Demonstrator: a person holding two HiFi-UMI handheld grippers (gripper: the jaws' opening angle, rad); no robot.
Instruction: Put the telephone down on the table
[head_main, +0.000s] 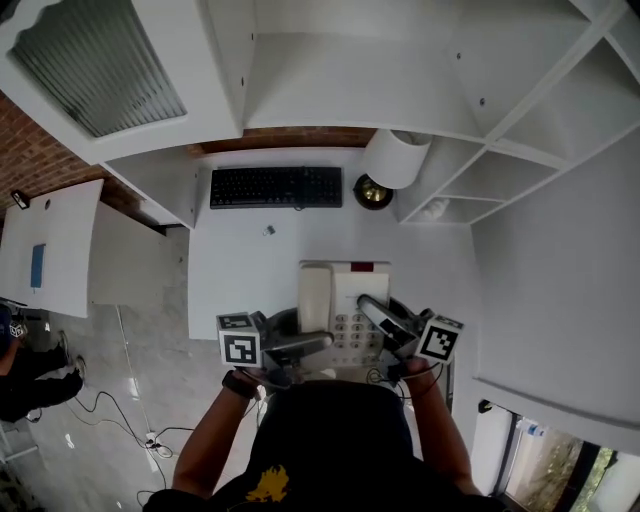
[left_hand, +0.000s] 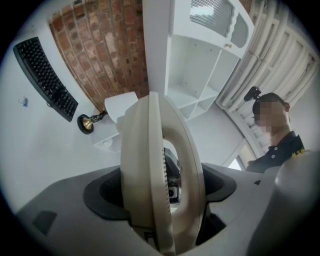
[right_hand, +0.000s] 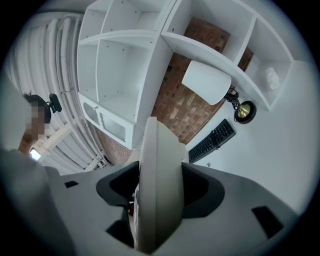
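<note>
A beige desk telephone (head_main: 335, 300), handset on its left and keypad in the middle, is held over the near part of the white table (head_main: 240, 270). My left gripper (head_main: 316, 342) is shut on its near left edge and my right gripper (head_main: 370, 308) on its right side. The left gripper view has the telephone (left_hand: 150, 170) edge-on, with that gripper's (left_hand: 161, 197) dark pads pressed on both of its faces. In the right gripper view the telephone (right_hand: 157, 180) again stands edge-on, clamped in the gripper (right_hand: 156, 195). Whether its underside touches the table is hidden.
A black keyboard (head_main: 276, 186) lies at the back of the table, with a white lampshade (head_main: 397, 157) and a brass base (head_main: 373, 191) to its right. A small object (head_main: 268, 230) sits mid-table. White shelves (head_main: 520, 110) surround the desk. A person (left_hand: 275, 135) stands nearby.
</note>
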